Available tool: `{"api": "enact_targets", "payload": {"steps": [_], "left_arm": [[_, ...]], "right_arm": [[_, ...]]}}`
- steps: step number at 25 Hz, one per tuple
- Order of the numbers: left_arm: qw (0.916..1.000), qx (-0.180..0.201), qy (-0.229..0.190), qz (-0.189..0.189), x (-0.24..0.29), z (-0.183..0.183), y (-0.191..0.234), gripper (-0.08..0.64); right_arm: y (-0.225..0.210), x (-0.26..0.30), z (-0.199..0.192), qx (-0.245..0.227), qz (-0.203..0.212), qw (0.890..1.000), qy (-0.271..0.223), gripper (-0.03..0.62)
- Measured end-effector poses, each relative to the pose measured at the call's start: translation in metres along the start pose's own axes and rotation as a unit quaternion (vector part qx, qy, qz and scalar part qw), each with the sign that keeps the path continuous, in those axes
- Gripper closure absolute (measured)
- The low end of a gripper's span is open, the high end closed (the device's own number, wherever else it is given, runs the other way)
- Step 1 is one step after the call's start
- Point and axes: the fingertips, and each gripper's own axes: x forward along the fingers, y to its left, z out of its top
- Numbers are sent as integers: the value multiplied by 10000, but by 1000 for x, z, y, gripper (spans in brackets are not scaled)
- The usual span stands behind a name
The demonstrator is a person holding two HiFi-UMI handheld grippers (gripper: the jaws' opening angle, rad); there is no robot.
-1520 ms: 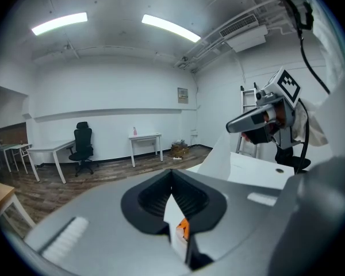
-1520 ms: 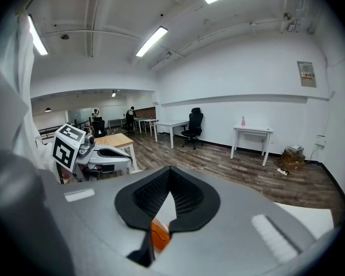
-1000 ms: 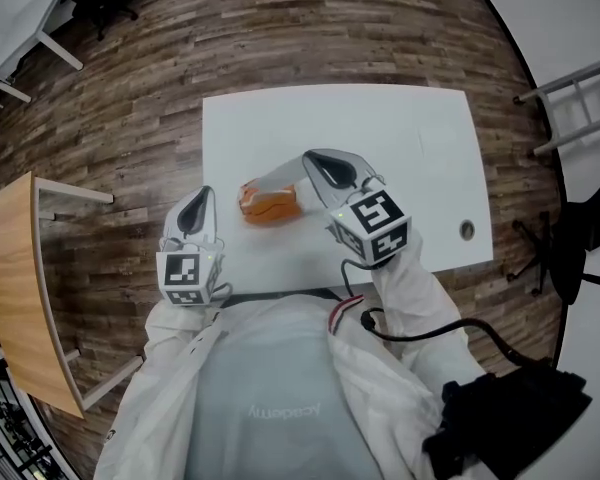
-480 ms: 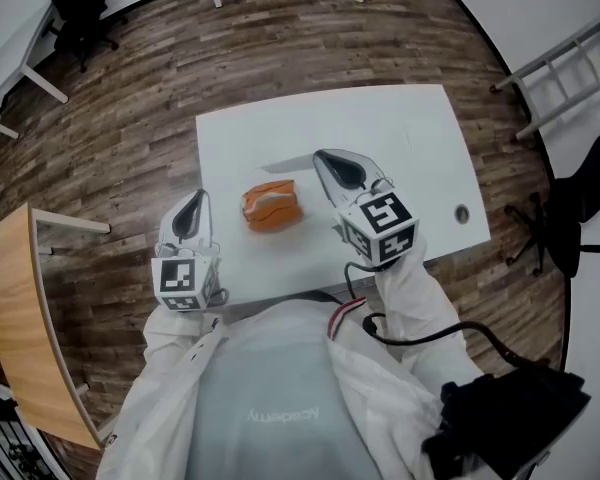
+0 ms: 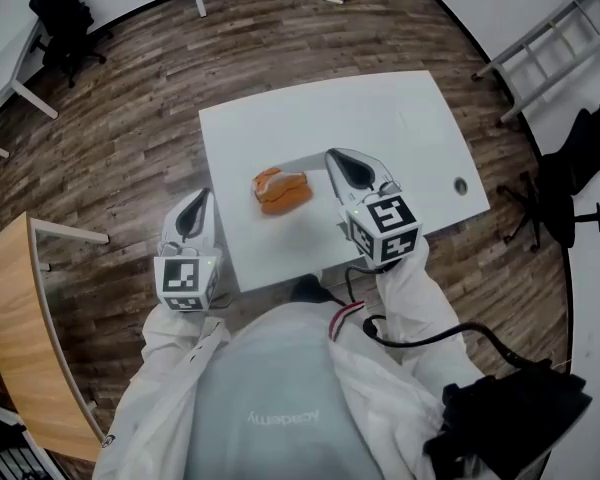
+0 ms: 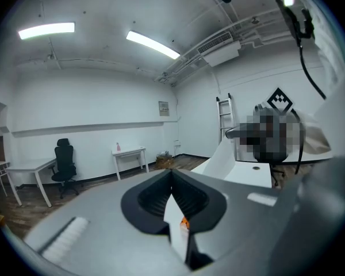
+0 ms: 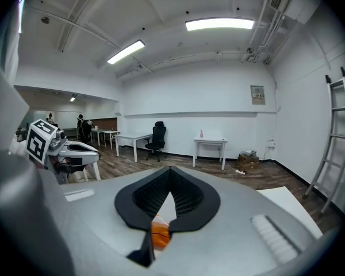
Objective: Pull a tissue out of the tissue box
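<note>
An orange tissue box (image 5: 280, 190) with a bit of white tissue at its top lies on the white table (image 5: 380, 118), near the front middle. My right gripper (image 5: 332, 156) hovers just to the right of the box, jaws shut and empty. My left gripper (image 5: 200, 200) is off the table's left front corner, also shut on nothing. In the left gripper view a sliver of the orange box (image 6: 185, 224) shows below the closed left gripper (image 6: 171, 171). Under the closed right gripper (image 7: 170, 168), the right gripper view shows the box (image 7: 160, 234) too.
A round cable hole (image 5: 461, 184) sits near the table's right edge. A wooden table (image 5: 20, 328) stands to the left, a ladder (image 5: 540, 58) and a black chair (image 5: 570, 168) to the right. A black bag (image 5: 500, 428) lies at the lower right.
Both grippers have risen a little and stay shut. The head view has shifted, so the table and box sit slightly higher and further right in the picture. The box has not moved on the table.
</note>
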Motion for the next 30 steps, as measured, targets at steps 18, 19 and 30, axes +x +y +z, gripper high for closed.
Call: {"api": "enact_targets", "payload": {"steps": [18,19,30], "left_arm": [[9997,-54,-72,-231,-73,-21,16,560],[9996,-66,-64,-251,-74,-22,16,560],[9992,-127,-209,-314,-116,-26,11,560]], "right_arm": [[58,-45,-13,195,-724,9970,-171,592],[59,-48,-13,212,-738,9969,-176,592],[97,-89,-13,160,-888,9954,-327,592]]}}
